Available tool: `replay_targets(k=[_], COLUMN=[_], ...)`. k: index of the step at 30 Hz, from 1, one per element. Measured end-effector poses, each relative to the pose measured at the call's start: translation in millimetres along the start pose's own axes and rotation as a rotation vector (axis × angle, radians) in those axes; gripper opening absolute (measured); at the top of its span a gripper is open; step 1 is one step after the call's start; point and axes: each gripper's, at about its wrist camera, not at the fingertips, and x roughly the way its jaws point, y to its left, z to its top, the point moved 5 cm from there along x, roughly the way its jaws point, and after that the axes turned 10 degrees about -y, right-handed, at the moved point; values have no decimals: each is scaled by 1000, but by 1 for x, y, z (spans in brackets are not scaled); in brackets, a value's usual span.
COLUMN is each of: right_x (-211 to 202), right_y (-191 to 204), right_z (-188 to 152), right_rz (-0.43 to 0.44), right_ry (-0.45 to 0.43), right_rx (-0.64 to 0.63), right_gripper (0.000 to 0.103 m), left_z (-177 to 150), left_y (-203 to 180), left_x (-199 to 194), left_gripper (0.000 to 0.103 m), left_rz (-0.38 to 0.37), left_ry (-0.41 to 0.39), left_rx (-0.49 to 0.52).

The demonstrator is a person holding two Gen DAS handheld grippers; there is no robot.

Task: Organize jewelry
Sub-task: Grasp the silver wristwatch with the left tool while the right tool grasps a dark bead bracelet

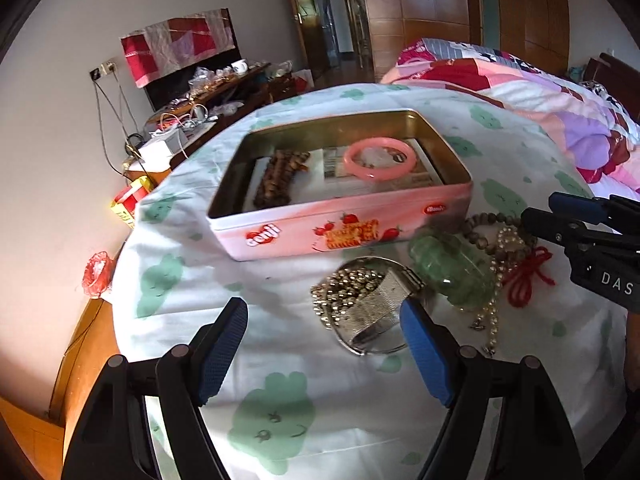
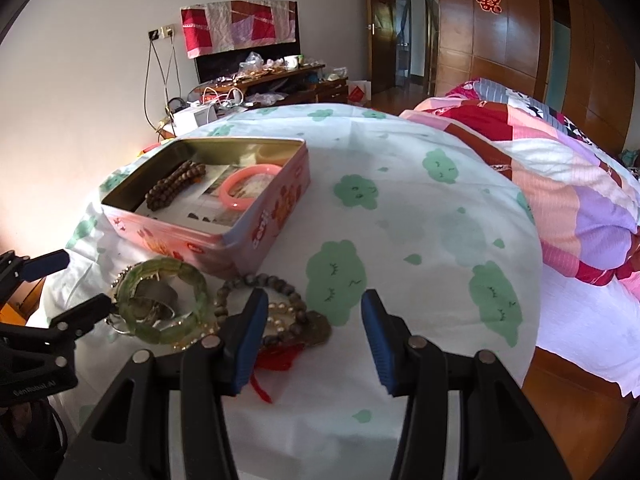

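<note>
An open pink tin stands on a white cloth with a green print; a pink bangle and a brown bead bracelet lie inside it. In front of the tin is a loose pile: a silver mesh watch band, a silver bead chain, a green bracelet, dark beads, pearls and a red tassel. My left gripper is open just over the silver pieces, not pressing them. My right gripper is open beside the dark beads, with nothing between its fingers.
A patchwork quilt covers the bed on the right. A cluttered wooden dresser with cables stands by the far wall. The cloth drops off at the left and right edges, with wooden floor below.
</note>
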Motion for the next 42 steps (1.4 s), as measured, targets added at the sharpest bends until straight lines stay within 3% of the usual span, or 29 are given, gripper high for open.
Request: replay_targets(k=[3, 4, 6, 7, 11, 19, 27, 35, 38, 42], right_x=[3, 3, 5, 5, 6, 5, 9, 19, 22, 25], right_y=[-2, -2, -2, -2, -1, 5, 4, -5, -2, 5], right_z=[-3, -4, -5, -6, -7, -6, -8, -7, -6, -8], right_rz=[1, 0, 1, 0, -2, 11, 8, -9, 5, 31], right_ry=[9, 11, 15, 18, 23, 9, 20, 33, 38, 46], right_rx=[14, 17, 22, 21, 21, 14, 20, 20, 10, -24], right_gripper=[50, 50, 50, 50, 50, 50, 50, 50, 45, 30], left_z=[2, 3, 4, 3, 3, 9, 30, 36, 41, 43], left_y=[-2, -2, -4, -5, 5, 37, 45, 61, 64, 68], left_x=[3, 4, 8, 10, 14, 11, -22, -21, -26, -31], left_gripper=[79, 74, 40, 15, 4, 3, 3, 3, 3, 3], left_rz=[-28, -35, -69, -90, -86, -43, -41, -18, -11, -11], left_ry=[-16, -19, -6, 7, 3, -21, -124, -132, -150, -161], left_rx=[-6, -8, -11, -15, -44, -130, -138, -181, -176, -183])
